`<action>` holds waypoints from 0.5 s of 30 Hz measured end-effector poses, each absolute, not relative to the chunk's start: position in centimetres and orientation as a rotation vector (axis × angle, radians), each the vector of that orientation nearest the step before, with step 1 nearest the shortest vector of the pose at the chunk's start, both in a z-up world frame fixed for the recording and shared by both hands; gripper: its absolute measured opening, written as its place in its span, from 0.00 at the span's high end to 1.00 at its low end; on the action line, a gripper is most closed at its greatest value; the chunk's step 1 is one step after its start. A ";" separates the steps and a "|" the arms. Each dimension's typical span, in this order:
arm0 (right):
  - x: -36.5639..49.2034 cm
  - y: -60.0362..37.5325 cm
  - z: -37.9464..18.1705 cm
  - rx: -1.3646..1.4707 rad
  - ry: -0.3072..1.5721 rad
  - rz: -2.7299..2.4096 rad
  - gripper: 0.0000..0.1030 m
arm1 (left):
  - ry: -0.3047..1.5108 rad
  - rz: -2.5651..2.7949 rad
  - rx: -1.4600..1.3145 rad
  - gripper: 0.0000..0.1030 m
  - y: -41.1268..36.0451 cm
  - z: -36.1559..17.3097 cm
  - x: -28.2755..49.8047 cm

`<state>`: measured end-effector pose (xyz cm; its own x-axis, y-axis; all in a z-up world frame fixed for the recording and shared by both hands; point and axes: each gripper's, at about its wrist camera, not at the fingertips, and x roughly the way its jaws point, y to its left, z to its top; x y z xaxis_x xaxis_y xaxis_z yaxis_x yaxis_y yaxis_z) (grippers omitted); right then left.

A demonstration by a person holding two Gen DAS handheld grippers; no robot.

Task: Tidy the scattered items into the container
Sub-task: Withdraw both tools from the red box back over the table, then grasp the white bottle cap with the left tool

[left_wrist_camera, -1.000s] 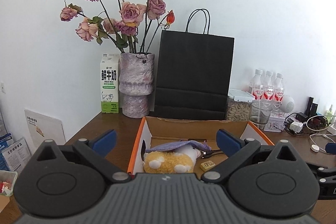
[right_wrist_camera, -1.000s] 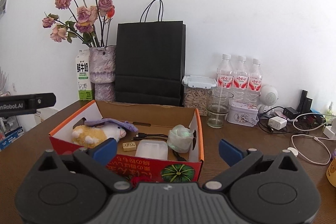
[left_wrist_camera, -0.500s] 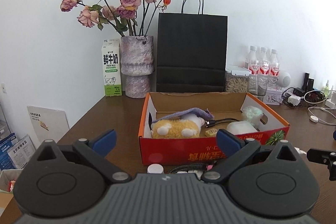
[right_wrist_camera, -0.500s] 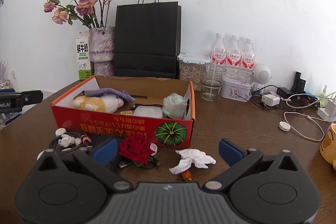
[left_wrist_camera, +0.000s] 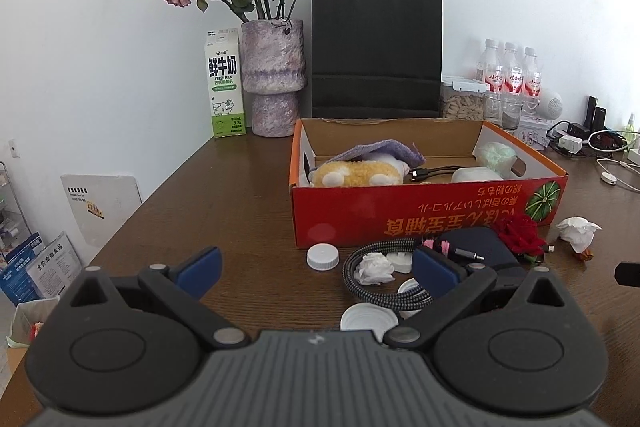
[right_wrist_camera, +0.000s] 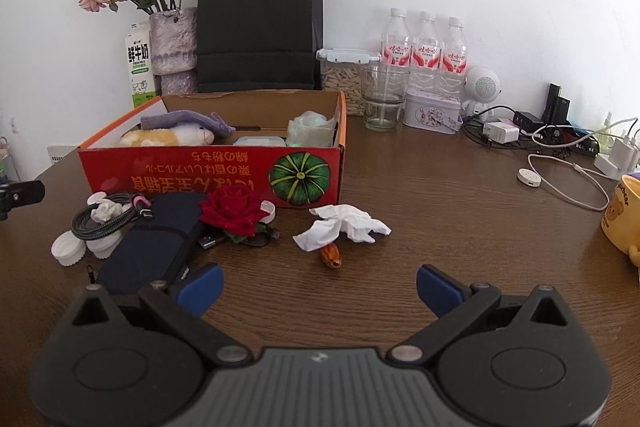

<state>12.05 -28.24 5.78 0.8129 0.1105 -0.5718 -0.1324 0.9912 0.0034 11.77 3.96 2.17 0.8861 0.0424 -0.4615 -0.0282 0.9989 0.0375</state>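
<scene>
While both claws hover spread and empty above the counter (right_wrist_camera: 440,211), the scattered items lie ahead: crumpled tissue (right_wrist_camera: 344,227) beyond the right claw (right_wrist_camera: 319,287), braided cable (left_wrist_camera: 384,267) just before the left claw (left_wrist_camera: 316,269), both in front of the red box (right_wrist_camera: 224,175).

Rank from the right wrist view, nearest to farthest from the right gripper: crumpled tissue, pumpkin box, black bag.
1. Crumpled tissue: on the table just ahead of the right gripper.
2. Pumpkin box: behind the tissue, to the left.
3. Black bag: at the wall, behind the box.
</scene>
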 end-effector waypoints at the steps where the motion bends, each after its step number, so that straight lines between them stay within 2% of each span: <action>1: 12.0 -28.3 5.6 -0.034 0.613 0.128 0.00 | 0.485 0.037 0.027 0.00 4.0 2.1 11.8; 15: 12.3 -28.9 3.9 -0.006 0.662 0.122 0.00 | 0.593 -0.008 0.033 0.00 3.4 -0.2 12.5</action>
